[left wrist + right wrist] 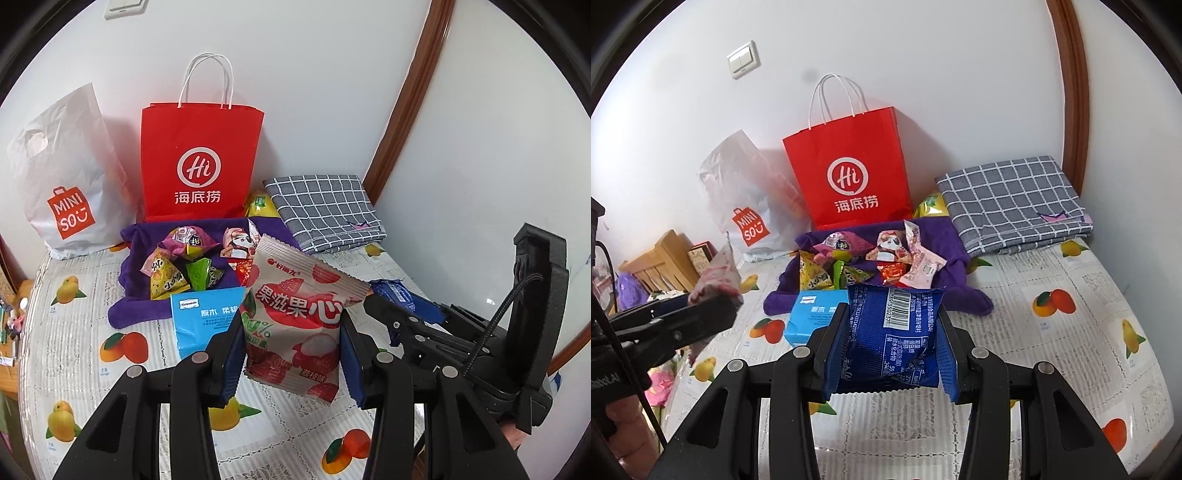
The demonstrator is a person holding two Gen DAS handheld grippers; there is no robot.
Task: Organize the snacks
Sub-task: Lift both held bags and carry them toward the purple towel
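My left gripper (pixel 291 354) is shut on a pink-and-white lychee snack packet (pixel 295 314), held upright above the table. My right gripper (pixel 892 350) is shut on a dark blue snack packet (pixel 894 336) with its barcode side up. Beyond both lies a purple cloth (pixel 147 310) carrying several small wrapped snacks (pixel 184 269), also seen in the right wrist view as snacks (pixel 886 254) on the purple cloth (pixel 964 295). A light blue tissue pack (pixel 199 321) rests at the cloth's near edge. In the left wrist view the right gripper (pixel 406 314) shows at the right with its blue packet (pixel 395 291).
A red paper bag (pixel 199 158) and a white Miniso plastic bag (pixel 62 184) stand against the back wall. A folded grey checked cloth (pixel 325 210) lies at the back right, a yellow packet (pixel 260 205) beside it. The fruit-print tablecloth (pixel 1052 332) covers the table.
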